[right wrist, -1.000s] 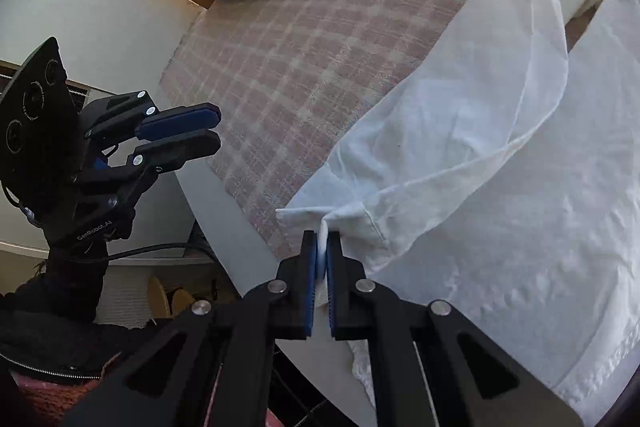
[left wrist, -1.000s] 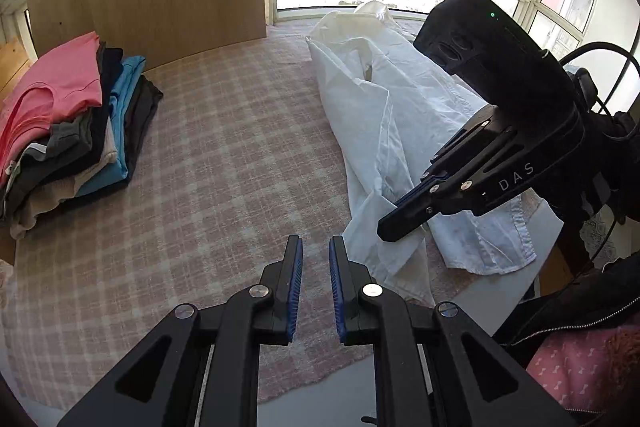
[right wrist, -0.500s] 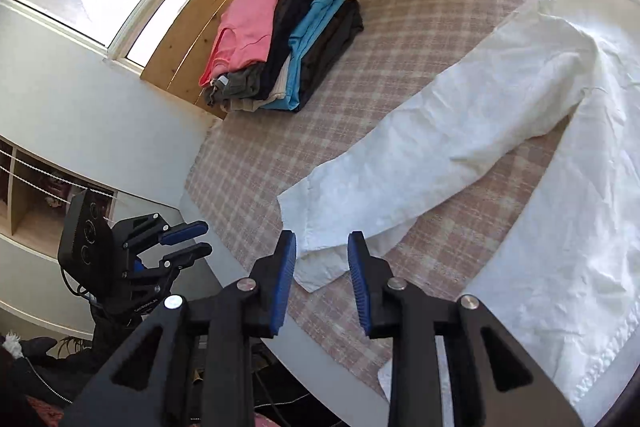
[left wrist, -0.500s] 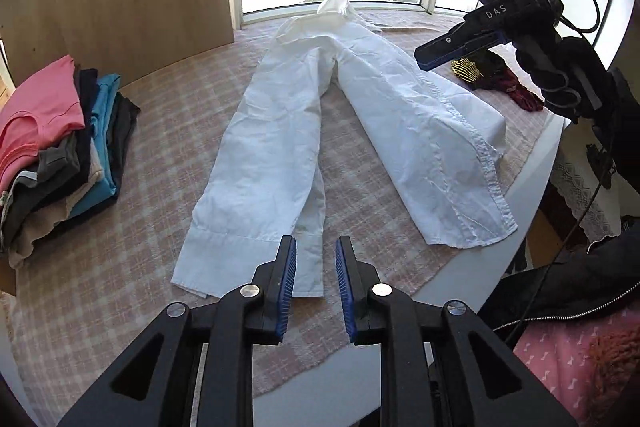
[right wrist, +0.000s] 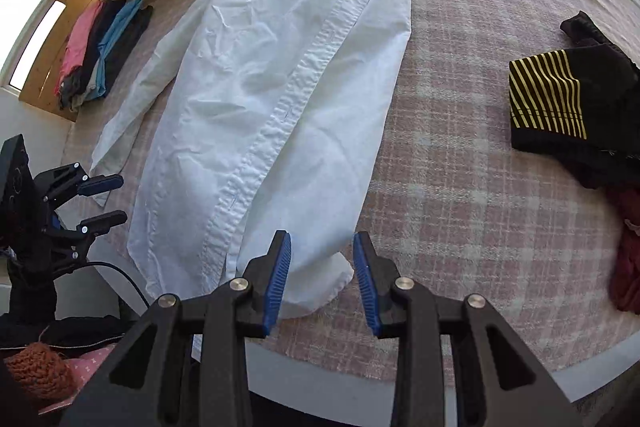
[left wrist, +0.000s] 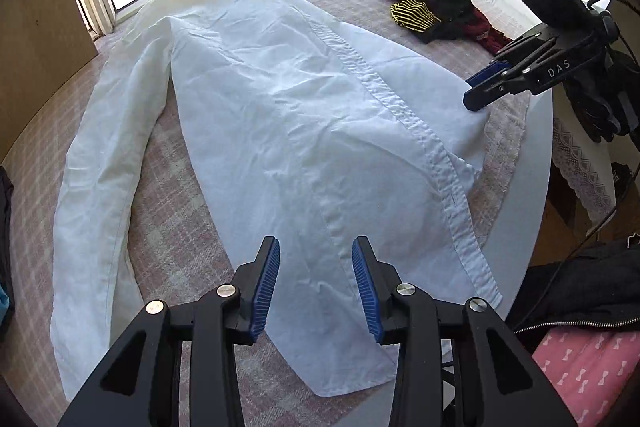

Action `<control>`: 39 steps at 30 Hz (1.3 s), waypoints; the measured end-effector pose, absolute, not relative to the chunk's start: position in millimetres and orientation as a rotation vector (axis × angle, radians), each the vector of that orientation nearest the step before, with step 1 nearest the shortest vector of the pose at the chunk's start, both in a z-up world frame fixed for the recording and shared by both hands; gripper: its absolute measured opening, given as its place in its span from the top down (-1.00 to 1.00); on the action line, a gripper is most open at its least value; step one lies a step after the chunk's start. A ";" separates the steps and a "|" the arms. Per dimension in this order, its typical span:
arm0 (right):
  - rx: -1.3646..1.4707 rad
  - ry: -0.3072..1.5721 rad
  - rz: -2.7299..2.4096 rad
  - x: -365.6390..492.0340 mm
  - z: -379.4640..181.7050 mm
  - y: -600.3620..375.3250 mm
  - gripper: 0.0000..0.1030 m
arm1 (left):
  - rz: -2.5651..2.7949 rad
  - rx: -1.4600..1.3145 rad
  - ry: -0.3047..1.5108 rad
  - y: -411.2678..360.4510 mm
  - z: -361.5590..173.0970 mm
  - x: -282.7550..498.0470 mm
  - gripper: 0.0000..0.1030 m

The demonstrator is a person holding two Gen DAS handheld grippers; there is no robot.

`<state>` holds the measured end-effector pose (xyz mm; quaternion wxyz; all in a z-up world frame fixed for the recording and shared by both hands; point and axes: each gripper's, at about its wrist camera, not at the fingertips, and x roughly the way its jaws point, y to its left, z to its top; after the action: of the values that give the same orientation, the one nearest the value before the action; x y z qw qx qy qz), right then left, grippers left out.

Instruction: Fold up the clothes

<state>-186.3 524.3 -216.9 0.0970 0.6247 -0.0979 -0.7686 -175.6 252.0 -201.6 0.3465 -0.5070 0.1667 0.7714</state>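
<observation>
**Shirt laid flat, both tongs let go**

The white shirt (left wrist: 280, 115) now lies spread on the checked cloth of the tabletop (right wrist: 460, 155), button placket up, collar towards the windows and hem at the near edge. One sleeve runs out along its far side in my left view; in the right view I see no sleeve on the other side and cannot tell where it went. My left tongs (left wrist: 316, 283) hang over the hem with the jaws apart and widening; cloth shows in the gap below them but the pads do not press it. My right tongs (right wrist: 322, 275) stand the same way over the hem's right corner, parted, widening a touch, holding nothing.

A second ago it was otherwise: my right tongs were pinched on a fold of the shirt, my left were nearly closed and empty, and the garment lay bunched in a long heap. Half a second ago it was already spread, both tongs clear of it.

I judge the spreading done and the folding proper not yet begun. The folded stack (right wrist: 100, 51) waits at the far left corner, and the dark striped garment (right wrist: 560, 99) lies well apart on the right.
</observation>
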 end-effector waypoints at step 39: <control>1.786 -0.218 -2.041 -286.2 -177.0 463.5 -0.05 | 2.118 -1.388 0.388 223.8 -184.4 -171.1 0.01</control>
<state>-286.2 463.5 -177.0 0.2090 0.6418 -0.0784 -0.7336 -171.1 223.8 -184.4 0.2858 -0.5190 0.1450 0.7924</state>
